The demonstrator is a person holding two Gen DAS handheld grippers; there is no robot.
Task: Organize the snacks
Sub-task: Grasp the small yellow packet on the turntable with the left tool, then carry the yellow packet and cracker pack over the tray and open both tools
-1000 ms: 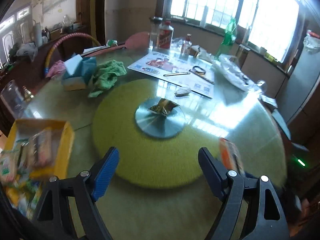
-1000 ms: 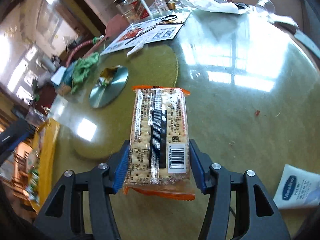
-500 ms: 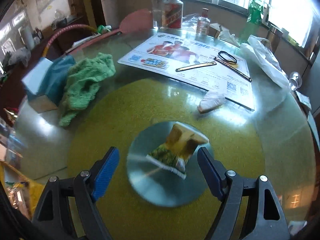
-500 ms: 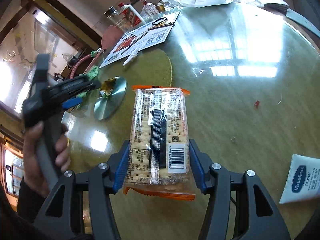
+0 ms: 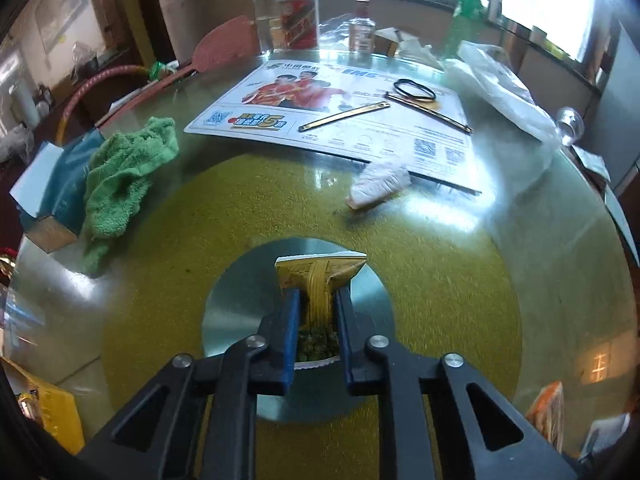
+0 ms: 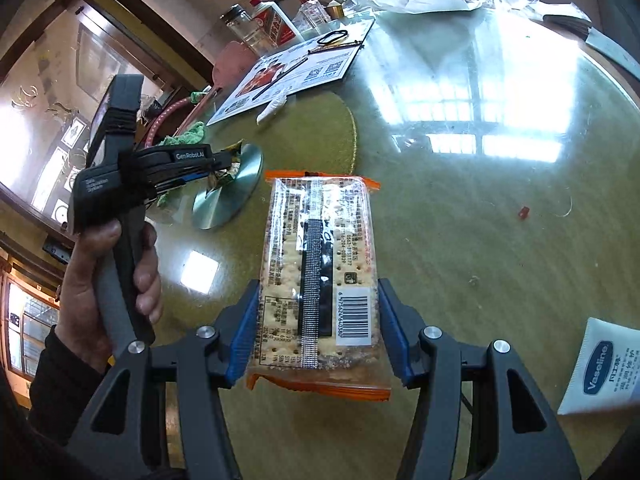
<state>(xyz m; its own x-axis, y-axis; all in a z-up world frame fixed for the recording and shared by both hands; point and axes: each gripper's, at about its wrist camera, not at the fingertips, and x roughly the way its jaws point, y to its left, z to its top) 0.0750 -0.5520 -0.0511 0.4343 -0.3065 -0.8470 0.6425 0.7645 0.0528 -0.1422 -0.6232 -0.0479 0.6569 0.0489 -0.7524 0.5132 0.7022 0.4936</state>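
left gripper (image 5: 316, 312) just closed on snack packet (image 5: 320, 272)

The right hand-held gripper (image 6: 316, 328) clamps a cracker pack (image 6: 318, 276) above the glass table (image 6: 480, 208).

left gripper (image 5: 316, 300) came down over the disc (image 5: 240, 320), jaws just closed on gold snack pkt (image 5: 320, 272).

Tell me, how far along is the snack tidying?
Midway, it seems. The yellow box at the table's edge may already hold snacks. The left gripper has just closed on the gold snack packet; the right gripper holds the cracker pack. Both remain unstowed.
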